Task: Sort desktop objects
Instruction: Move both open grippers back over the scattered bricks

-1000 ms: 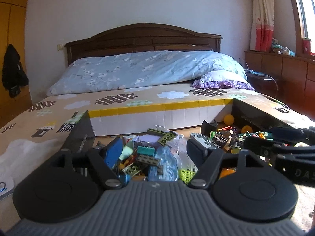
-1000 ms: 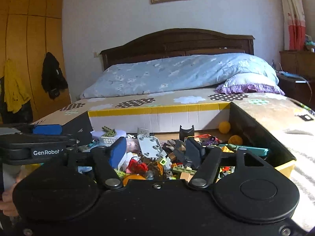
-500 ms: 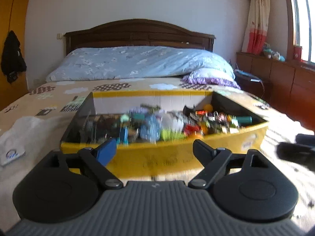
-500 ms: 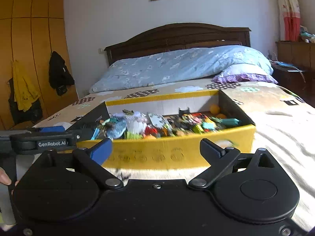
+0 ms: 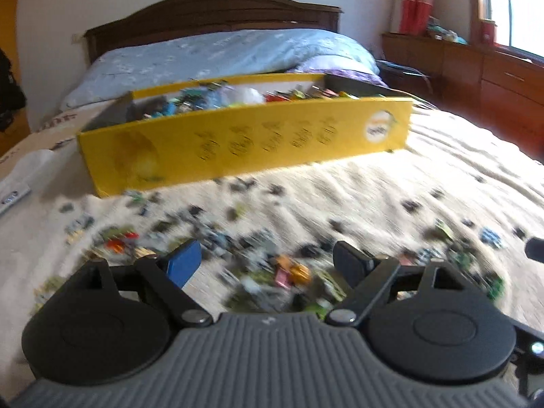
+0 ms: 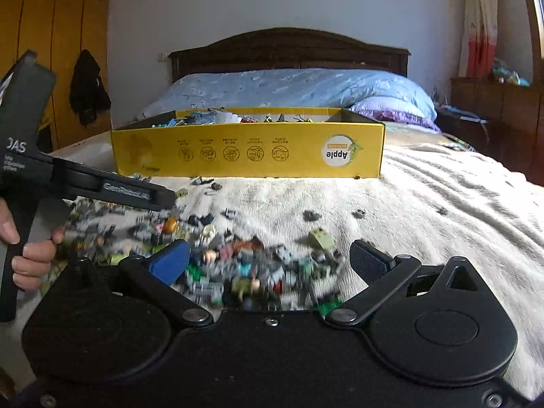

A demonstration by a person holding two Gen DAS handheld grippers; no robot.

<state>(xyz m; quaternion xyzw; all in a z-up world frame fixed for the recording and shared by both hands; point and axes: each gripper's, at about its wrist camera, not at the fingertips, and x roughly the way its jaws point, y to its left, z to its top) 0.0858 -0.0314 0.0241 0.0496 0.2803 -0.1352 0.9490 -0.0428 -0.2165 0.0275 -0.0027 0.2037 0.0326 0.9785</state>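
A yellow cardboard box [image 5: 238,142] full of small mixed objects stands on the bed; it also shows in the right wrist view [image 6: 248,151]. Many small toy bricks and bits [image 6: 258,265] lie scattered on the cream blanket in front of the box, blurred in the left wrist view [image 5: 278,265]. My left gripper [image 5: 267,258] is open and empty just above the scattered pieces. My right gripper [image 6: 270,260] is open and empty above the same pile. The left gripper's body [image 6: 85,183] shows at the left of the right wrist view, held by a hand.
A blue quilt [image 6: 289,88] and purple pillow [image 6: 391,115] lie behind the box by the dark headboard. A wooden cabinet [image 5: 493,78] stands to the right, a wardrobe [image 6: 51,51] to the left. A white remote-like object [image 5: 13,197] lies left of the box.
Both grippers have pulled back from over the box and dropped toward the blanket. The box now lies farther ahead and the scattered pieces have come into view under the fingers.
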